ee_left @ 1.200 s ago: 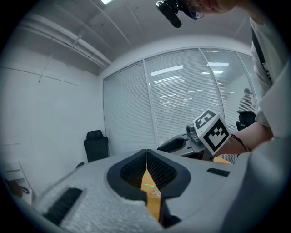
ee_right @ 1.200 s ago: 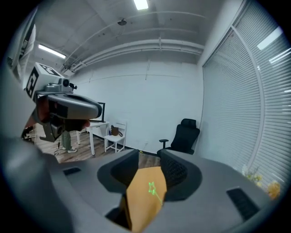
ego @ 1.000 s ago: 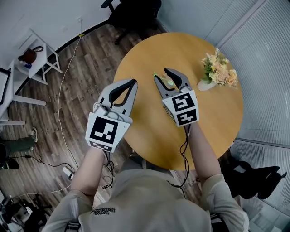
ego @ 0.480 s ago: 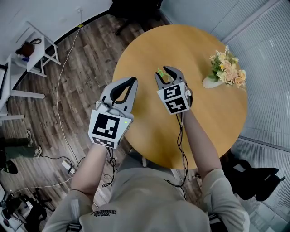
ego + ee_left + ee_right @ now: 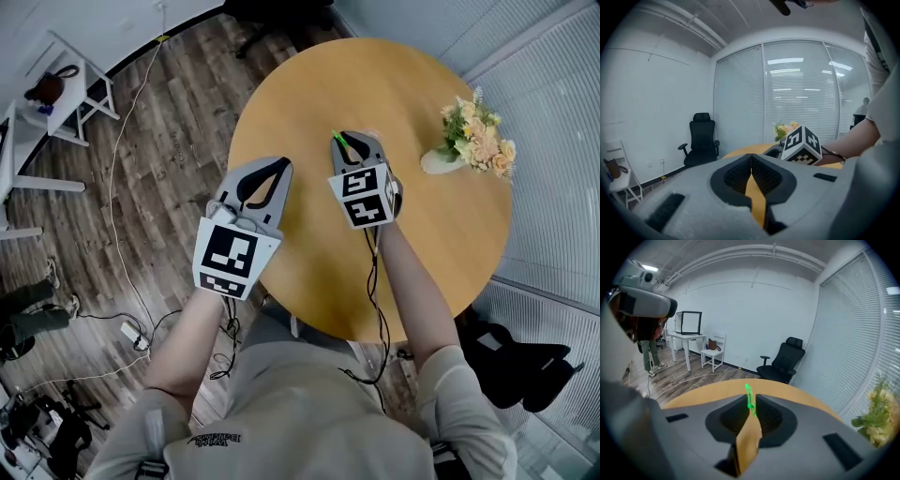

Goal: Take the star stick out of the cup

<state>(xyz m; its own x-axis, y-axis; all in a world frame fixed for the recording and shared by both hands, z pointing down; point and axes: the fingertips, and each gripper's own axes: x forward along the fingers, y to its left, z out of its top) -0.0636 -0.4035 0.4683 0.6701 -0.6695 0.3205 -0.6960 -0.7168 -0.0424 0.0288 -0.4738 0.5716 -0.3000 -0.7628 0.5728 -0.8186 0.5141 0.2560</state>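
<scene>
A thin green star stick [image 5: 337,143] pokes out at the tips of my right gripper [image 5: 351,140], over the middle of the round wooden table [image 5: 300,75]. In the right gripper view the stick [image 5: 749,398] stands upright between the jaw tips of the right gripper [image 5: 751,401]. Those jaws are closing, and they pinch the stick. The cup is hidden under this gripper. My left gripper [image 5: 278,166] hangs over the table's left edge, shut with nothing in it; its own view shows the left gripper [image 5: 751,158] with its jaws meeting.
A vase of yellow flowers [image 5: 473,139] stands at the table's right side. A black office chair [image 5: 785,359] is beyond the table. A white side table [image 5: 70,89] and cables lie on the wooden floor to the left.
The right gripper's jaws, wide apart before, have closed around the green stick. The cup between them has gone out of sight. The left gripper has hardly moved.
</scene>
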